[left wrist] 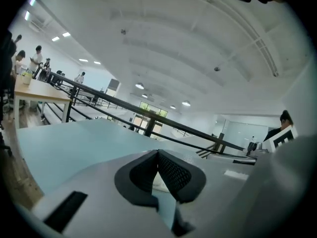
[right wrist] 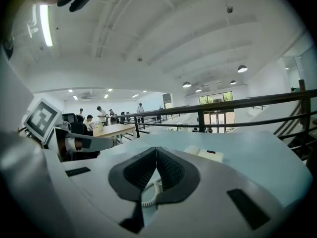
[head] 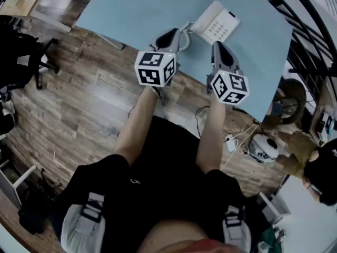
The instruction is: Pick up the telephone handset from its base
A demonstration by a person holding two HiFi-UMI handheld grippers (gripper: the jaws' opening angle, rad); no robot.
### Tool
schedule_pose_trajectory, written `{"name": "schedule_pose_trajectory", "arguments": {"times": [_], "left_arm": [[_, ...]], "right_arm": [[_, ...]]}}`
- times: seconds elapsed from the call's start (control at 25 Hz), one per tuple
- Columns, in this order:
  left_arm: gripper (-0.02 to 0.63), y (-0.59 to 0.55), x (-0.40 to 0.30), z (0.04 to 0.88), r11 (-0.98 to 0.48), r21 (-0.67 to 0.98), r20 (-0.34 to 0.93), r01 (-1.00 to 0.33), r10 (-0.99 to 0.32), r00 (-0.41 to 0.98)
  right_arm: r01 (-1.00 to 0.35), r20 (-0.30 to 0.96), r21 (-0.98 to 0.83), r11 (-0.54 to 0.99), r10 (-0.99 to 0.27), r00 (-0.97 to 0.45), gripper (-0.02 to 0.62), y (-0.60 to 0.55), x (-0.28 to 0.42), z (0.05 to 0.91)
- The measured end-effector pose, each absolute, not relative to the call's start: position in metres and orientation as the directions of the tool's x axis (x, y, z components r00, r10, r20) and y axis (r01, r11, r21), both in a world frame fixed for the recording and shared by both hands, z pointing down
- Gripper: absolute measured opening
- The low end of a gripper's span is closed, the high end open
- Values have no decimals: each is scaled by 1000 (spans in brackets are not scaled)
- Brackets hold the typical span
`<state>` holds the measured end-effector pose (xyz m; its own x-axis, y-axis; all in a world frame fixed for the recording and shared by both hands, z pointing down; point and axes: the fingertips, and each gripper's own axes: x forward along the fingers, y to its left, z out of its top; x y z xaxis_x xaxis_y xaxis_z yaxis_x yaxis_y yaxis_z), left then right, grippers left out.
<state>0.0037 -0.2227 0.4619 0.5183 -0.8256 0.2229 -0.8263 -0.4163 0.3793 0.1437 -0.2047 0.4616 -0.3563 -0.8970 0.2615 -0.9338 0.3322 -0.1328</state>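
L hand-held gripper (head: 176, 35) & R hand-held gripper (head: 217, 45), jaws together, empty, hovering nr telephone (head: 216, 24) on table (head: 131, 15); handset (head: 205, 16) barely standing out.

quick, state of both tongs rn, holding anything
left tongs: closed, holding nothing
right tongs: closed, holding nothing

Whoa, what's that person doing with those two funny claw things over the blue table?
A person holds a gripper in each hand over a light blue table. The left gripper and the right gripper are both shut and hold nothing. They point toward a white telephone lying on the table just ahead of them, with its curly cord close by. Neither gripper touches the phone yet, so the pick-up has not begun.
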Motion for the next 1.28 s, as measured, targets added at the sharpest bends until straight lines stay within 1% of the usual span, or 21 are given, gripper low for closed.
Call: {"name": "schedule_pose_trajectory", "arguments": {"times": [0.16,0.32,0.48,0.52,0.56,0.6,0.64,0.68,0.88,1.08,1.12,1.16,1.28], "left_arm": [[0,-281,-7,477,-423,408,245,-809,-803,544],[0,-318,-5,492,-427,433,262,-794,-783,564],[0,-339,4,505,-428,446,291,-786,-761,580],[0,-345,6,507,-427,446,297,-786,-758,580],[0,-351,8,510,-423,447,304,-788,-757,578],[0,-355,9,514,-417,448,312,-790,-756,576],[0,-359,11,517,-411,451,320,-792,-754,573],[0,-361,14,520,-405,453,328,-794,-753,571],[0,-364,23,528,-402,444,350,-801,-745,568],[0,-366,13,538,-364,444,375,-819,-755,539],[0,-365,11,539,-356,444,378,-822,-757,533],[0,-365,9,541,-349,445,380,-824,-760,527],[0,-365,4,542,-334,449,381,-829,-767,516]], "right_arm": [[-946,315,-132,297,-892,-324,-3,-259,133,478],[-949,368,-138,284,-875,-316,-3,-289,131,498],[-951,406,-190,244,-862,-302,1,-309,150,515],[-950,415,-209,234,-858,-302,24,-315,155,520],[-946,428,-234,226,-849,-309,90,-320,159,527],[-939,445,-264,220,-836,-321,140,-324,161,535],[-931,461,-294,215,-822,-335,170,-327,162,544],[-924,476,-319,210,-808,-348,180,-329,163,552],[-884,517,-425,194,-750,-413,183,-349,167,588],[-848,539,-500,176,-703,-464,189,-375,162,608],[-846,542,-507,164,-702,-461,180,-377,164,610],[-844,544,-514,151,-703,-457,155,-378,166,613],[-821,541,-559,118,-698,-469,178,-381,168,620]]}}
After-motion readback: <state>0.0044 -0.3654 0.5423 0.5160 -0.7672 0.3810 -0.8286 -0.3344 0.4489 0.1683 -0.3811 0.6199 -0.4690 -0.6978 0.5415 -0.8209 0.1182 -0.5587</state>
